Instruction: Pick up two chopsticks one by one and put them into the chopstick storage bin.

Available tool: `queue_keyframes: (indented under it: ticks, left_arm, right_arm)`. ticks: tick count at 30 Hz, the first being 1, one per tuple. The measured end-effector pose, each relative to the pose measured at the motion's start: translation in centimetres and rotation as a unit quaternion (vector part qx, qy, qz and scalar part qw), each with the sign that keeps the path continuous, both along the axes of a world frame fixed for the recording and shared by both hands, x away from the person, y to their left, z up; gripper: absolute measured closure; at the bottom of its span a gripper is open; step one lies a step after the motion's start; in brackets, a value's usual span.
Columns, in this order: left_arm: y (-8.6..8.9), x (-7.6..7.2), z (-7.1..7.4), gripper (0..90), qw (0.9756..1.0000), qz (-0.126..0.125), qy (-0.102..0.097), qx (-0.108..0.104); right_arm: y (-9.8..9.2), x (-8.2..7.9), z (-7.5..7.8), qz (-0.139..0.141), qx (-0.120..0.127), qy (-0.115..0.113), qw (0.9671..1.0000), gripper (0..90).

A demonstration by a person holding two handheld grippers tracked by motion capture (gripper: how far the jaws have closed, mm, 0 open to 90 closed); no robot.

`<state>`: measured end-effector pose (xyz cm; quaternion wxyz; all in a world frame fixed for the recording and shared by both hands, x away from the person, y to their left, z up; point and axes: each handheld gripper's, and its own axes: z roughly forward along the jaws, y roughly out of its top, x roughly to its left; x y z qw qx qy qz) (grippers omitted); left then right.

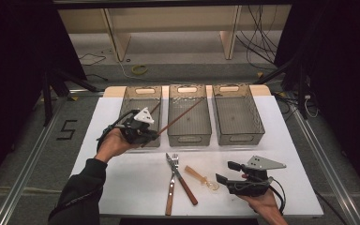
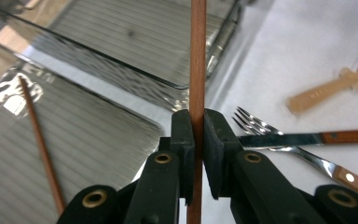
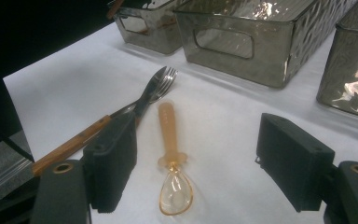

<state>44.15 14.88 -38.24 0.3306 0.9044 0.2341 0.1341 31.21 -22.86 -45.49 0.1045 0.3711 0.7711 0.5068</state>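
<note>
On the white table (image 1: 122, 187), 3 clear bins stand in a row; the left bin (image 1: 141, 101) already holds 1 chopstick (image 2: 42, 149). The left gripper (image 1: 143, 133) is clenched on a second chopstick (image 2: 197, 70), held just in front of that bin. Sorting is in hand; next, carry it over the rim and release. The right gripper (image 3: 196, 158) hangs released over a small spoon (image 3: 170, 154), beside a knife (image 1: 183, 180) and fork (image 1: 172, 187).

I am looking at two black handheld grippers. The left gripper (image 1: 138, 129), left of centre in the high view, is carrying a white three-cornered plate; the right gripper (image 1: 232, 177), lower right, is wearing a grey one. Black cables are trailing from both. Brass-coloured rivets are showing in the jaw links. A dark sleeve (image 1: 82, 190) is covering my left forearm.
</note>
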Motion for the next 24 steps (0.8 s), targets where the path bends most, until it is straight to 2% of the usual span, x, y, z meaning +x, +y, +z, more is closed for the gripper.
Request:
queue_keyframes:
  ticks: [3,16,20,24]
  left_arm:
    - [0.7,0.6,0.4,82.4,0.9996,0.024,-0.002,-0.012]
    - [3.4,2.9,0.8,82.4,0.9955,0.093,0.000,-0.020]
    - [4.2,3.7,0.7,82.4,0.9933,0.113,-0.003,-0.022]
    - [4.9,4.4,0.2,82.4,0.9905,0.135,0.002,-0.026]
  right_arm:
    - [0.0,0.0,0.0,0.000,0.001,0.001,1.0000,29.7]
    - [0.0,0.0,0.0,0.001,0.001,0.002,1.0000,29.7]
    - [0.0,0.0,0.0,0.001,0.001,0.002,1.0000,29.7]
    - [0.0,0.0,0.0,0.001,0.002,0.002,1.0000,29.7]
